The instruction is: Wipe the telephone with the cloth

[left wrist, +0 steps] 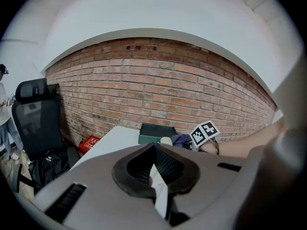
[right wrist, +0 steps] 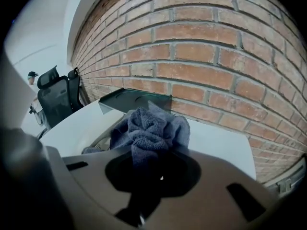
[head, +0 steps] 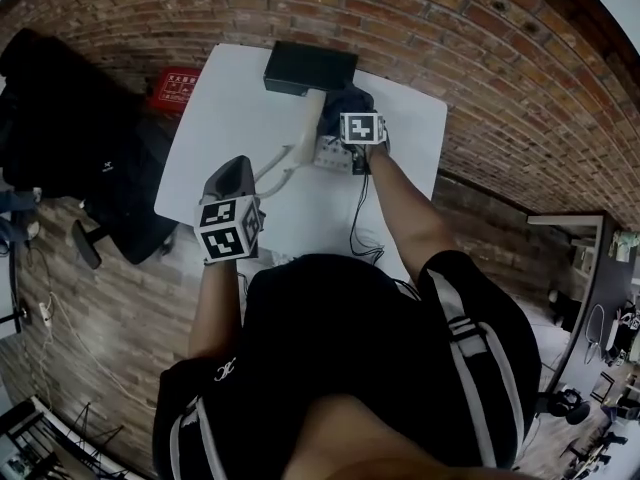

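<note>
A white telephone base (head: 330,153) sits on the white table (head: 230,108), just left of my right gripper (head: 350,108). Its white handset (head: 300,133) is lifted off and slants from the base toward my left gripper (head: 245,171), which is shut on the handset's near end; in the left gripper view a white strip of handset (left wrist: 159,186) shows between the pads. My right gripper (right wrist: 153,176) is shut on a bunched dark blue cloth (right wrist: 148,128). That cloth (head: 345,98) hangs over the far end of the handset; whether it touches is hidden.
A dark flat box (head: 310,68) lies at the table's far edge against the brick wall (head: 480,58). A black cable (head: 357,218) runs from the phone toward me. A black office chair (head: 110,168) and a red crate (head: 178,86) stand on the floor to the left.
</note>
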{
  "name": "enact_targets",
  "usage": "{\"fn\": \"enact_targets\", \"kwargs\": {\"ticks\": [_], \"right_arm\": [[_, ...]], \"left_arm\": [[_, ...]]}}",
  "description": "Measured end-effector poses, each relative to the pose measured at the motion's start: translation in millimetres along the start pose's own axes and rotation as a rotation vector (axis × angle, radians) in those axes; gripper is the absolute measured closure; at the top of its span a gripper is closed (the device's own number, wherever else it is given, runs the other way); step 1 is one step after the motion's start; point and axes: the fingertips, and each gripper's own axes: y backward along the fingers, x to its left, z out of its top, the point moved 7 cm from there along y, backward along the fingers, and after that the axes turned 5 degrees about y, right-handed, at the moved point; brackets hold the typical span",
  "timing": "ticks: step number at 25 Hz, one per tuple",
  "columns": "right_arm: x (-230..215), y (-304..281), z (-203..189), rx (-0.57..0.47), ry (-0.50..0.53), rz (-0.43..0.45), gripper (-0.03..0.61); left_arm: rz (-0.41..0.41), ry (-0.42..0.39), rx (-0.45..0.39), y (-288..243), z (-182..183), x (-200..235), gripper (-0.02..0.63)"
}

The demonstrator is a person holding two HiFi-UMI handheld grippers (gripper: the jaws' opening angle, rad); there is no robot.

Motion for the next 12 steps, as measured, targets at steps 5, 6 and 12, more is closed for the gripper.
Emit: {"fn": "enact_targets", "kwargs": {"ticks": [5,6,12], "right_arm": [[1.6,-1.1,0.5,0.002,0.033,-0.004,0.543],[1.4,-1.5,1.6,0.000,0.035,-0.005,0.543],[3.9,-0.4,3.4,0.017,-0.001,0.023,0.543]], "left_arm": [[0.001,0.011,-0.001,0.4,0.0,5.6,0.617],[-0.001,0.010,-0.003,0.2,1.2,5.3,0.617],[-0.018,0.007,-0.031,0.2,9.9,5.5,0.617]]}}
